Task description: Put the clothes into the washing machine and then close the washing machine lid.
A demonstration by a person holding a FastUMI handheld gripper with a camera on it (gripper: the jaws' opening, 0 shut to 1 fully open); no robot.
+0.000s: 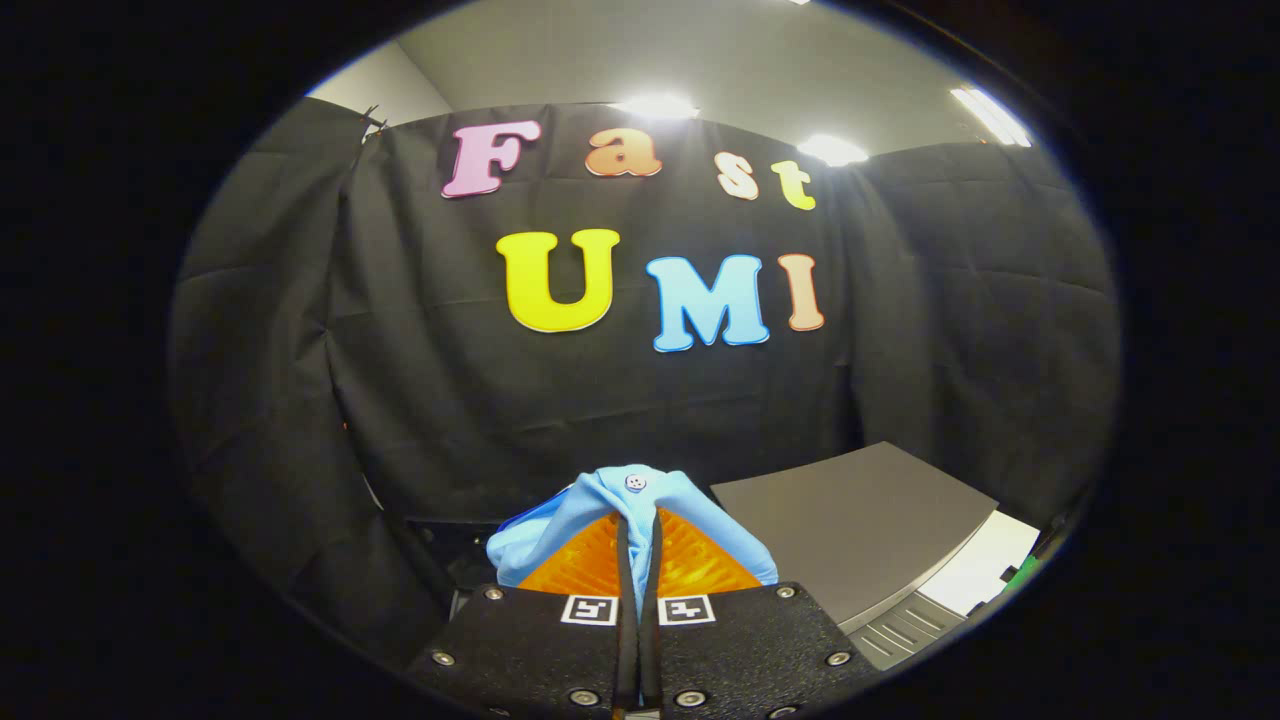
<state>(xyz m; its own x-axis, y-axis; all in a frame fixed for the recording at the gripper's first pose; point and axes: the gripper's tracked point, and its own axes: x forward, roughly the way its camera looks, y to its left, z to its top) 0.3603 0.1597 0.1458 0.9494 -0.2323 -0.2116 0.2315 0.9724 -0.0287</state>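
Fingers [637, 560] are pinched nearly together with a fold of light blue cloth [640, 500] clamped between them, so the grip looks solid from here. It's a shirt by the look of it, since there's a small white button [635, 482] sitting right on top of the bunched fabric just past the tips. The cloth drapes down both sides of the fingers and is held up in the air, clear of anything under it as far as I can tell. Off to the right and a bit beyond sits the washer [960, 590], with its grey lid [860, 520] tilted up, so I'd call it open, though the tub opening itself is hidden from this angle. Behind it all is the black booth cloth [420, 380]. My read on the step: pickup is done and this is the carry, with the shirt not in the machine yet. Next move probably needs a swing to the right and down over the opening, then letting go only once the fabric hangs inside the tub. Risk is a sleeve or tail catching on the rim and dangling out, which would foul the lid when it gets shut afterwards.
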